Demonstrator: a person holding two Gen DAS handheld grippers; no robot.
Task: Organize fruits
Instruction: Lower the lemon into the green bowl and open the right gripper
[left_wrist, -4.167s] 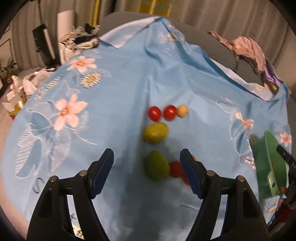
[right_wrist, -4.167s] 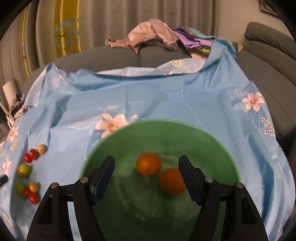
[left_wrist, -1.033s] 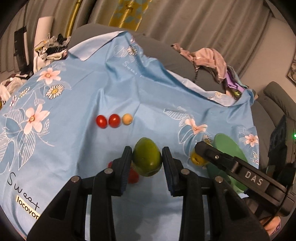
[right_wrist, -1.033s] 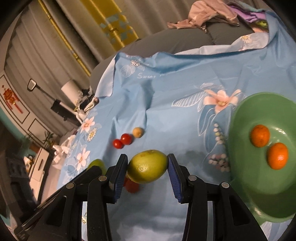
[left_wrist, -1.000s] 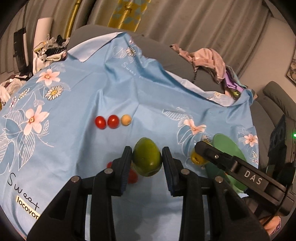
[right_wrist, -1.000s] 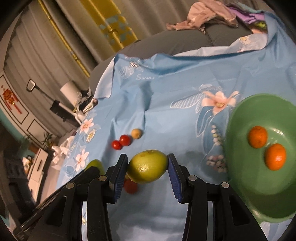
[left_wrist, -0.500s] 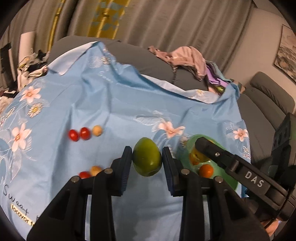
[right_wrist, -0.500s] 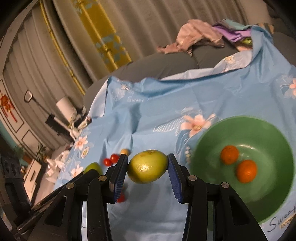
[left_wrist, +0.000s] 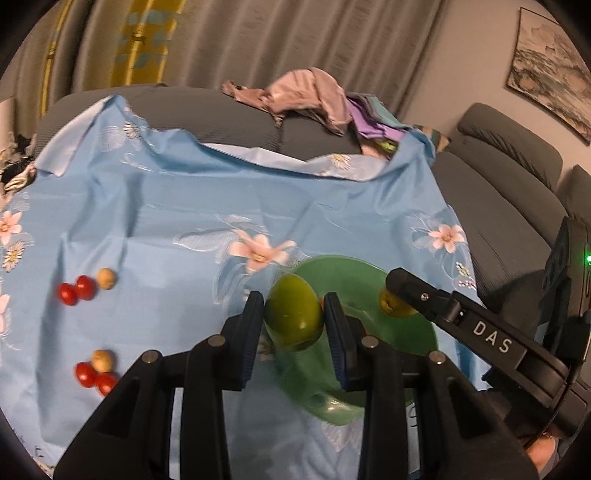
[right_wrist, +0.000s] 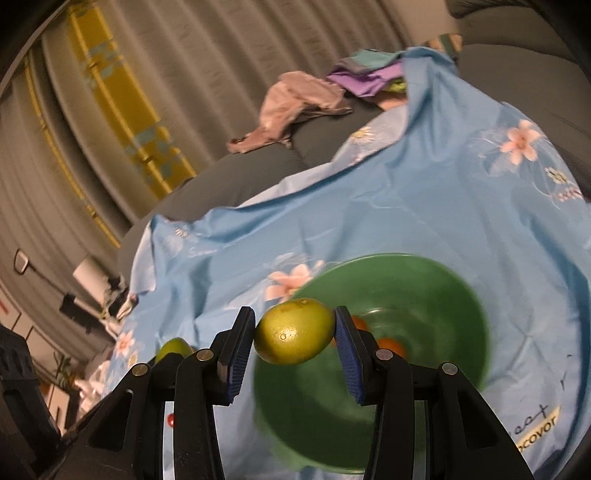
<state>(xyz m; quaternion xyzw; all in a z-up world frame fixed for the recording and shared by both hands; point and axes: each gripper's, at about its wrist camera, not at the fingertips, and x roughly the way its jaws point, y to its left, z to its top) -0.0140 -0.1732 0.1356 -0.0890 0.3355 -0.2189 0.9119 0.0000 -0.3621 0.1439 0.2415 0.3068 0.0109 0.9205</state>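
Green fruits (left_wrist: 293, 317) over green bowl (left_wrist: 424, 332)

Left gripper (left_wrist: 293, 325): black plastic arms, blue ribbed pads, silver screws; right gripper (right_wrist: 294, 341) matches, white "DAS" lettering, green light.

Dim indoor light — fisheye warp, motion blur
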